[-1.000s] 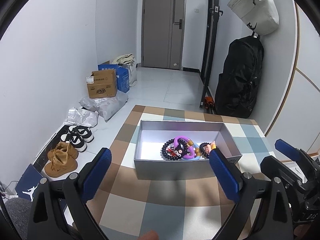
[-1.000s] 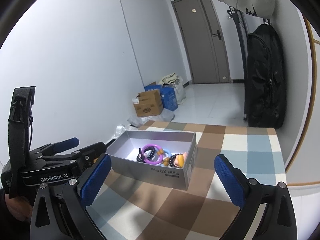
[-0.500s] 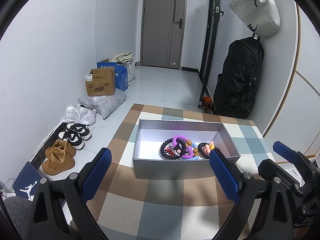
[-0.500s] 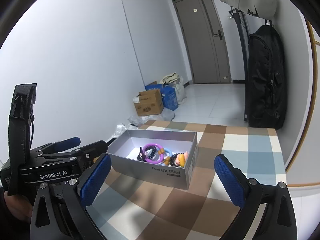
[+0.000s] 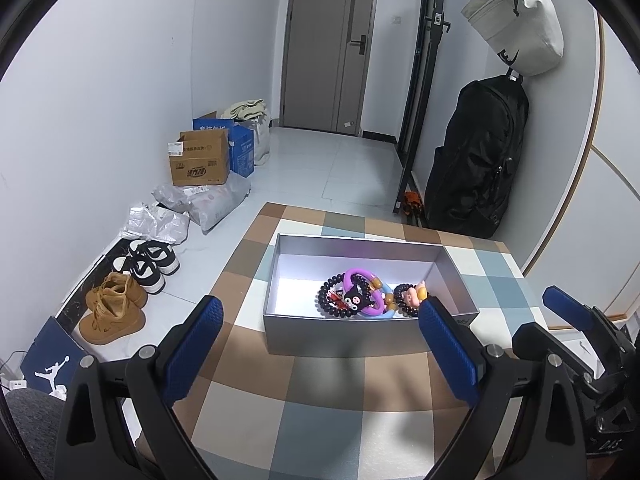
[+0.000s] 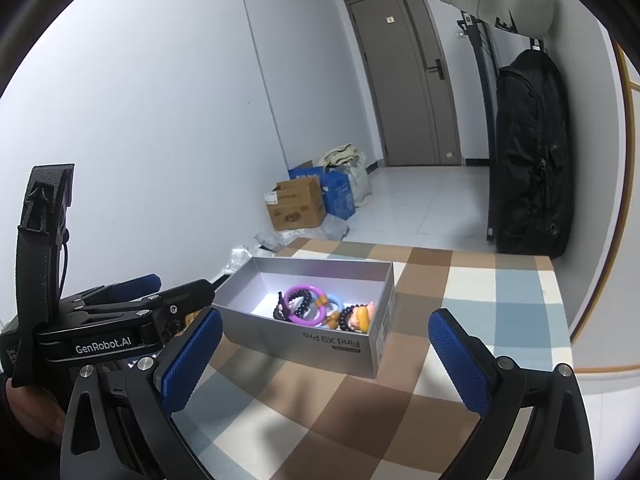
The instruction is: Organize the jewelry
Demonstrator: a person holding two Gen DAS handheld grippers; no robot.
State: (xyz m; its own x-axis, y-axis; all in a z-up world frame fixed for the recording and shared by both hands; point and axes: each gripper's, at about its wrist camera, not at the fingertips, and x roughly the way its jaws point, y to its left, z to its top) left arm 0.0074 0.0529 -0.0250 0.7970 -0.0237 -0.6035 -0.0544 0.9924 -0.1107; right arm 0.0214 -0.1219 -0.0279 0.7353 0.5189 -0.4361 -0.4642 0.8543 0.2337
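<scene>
1. You're holding your left gripper (image 5: 320, 344) over the checkered table (image 5: 320, 420) with the jaws spread wide, and it's gripping nothing at all.
2. Your right gripper (image 6: 326, 354) is doing the same thing: jaws wide apart, carrying nothing, hanging short of the box.
3. The grey box (image 5: 340, 338) is sitting open at about 12 o'clock from your left gripper and closer to 11 o'clock from the right one, so both are pointing roughly at it.
4. All the jewelry I can make out is lying inside that box, bunched toward the right end: a purple ring (image 5: 362, 292), a black bead bracelet (image 5: 332, 306) overlapping it, a light blue ring (image 6: 334, 301) tucked underneath, and a second bead bracelet with a little pink charm (image 5: 414, 295).
5. Nothing jewelry-like is showing up anywhere on the table outside the box, so to me the collecting part is looking done, or nearly.
6. What's possibly left, I'm guessing, is untangling that pile. I can't spot a lid anywhere, so no idea if closing it is part of the job.
</scene>
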